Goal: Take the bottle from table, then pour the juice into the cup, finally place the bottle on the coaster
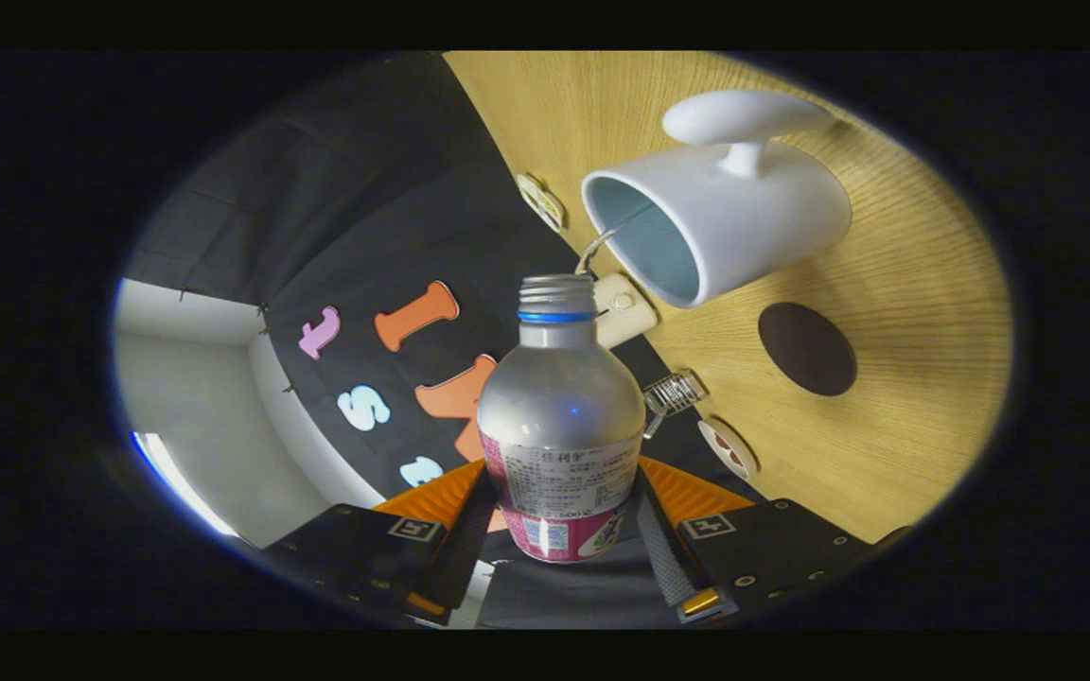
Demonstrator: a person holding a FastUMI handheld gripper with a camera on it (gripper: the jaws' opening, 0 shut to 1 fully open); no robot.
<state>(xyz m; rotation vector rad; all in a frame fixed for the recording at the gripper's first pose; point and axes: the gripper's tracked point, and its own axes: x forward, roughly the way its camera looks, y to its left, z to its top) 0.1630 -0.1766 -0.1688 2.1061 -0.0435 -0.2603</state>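
The wooden surface point(886, 312) ran tilted beyond the gripper, off to its right, which suggested the whole gripper had been rolled over for the pour. On it lay the white cup point(725, 222), the biggest thing ahead, its handle turned away and its pale blue inside facing back toward the gripper. Between the fingers sat the bottle point(559, 416), silver with a pink label low down and an uncapped threaded neck; its mouth pointed forward and came close to the rim of the cup. The gripper point(559, 530) was clamped on the bottle, one finger pressing each side of the labelled lower body. Just beyond the bottle's right side, near the cup, lay the dark round coaster point(807, 348), bare and well apart from the fingers. A few small items rested along the edge of the surface, too small to name.

By my judgement the pouring step was in hand, the bottle already taken. The next move would call for tipping the mouth over the cup's opening, then righting the bottle and setting it upright on the coaster
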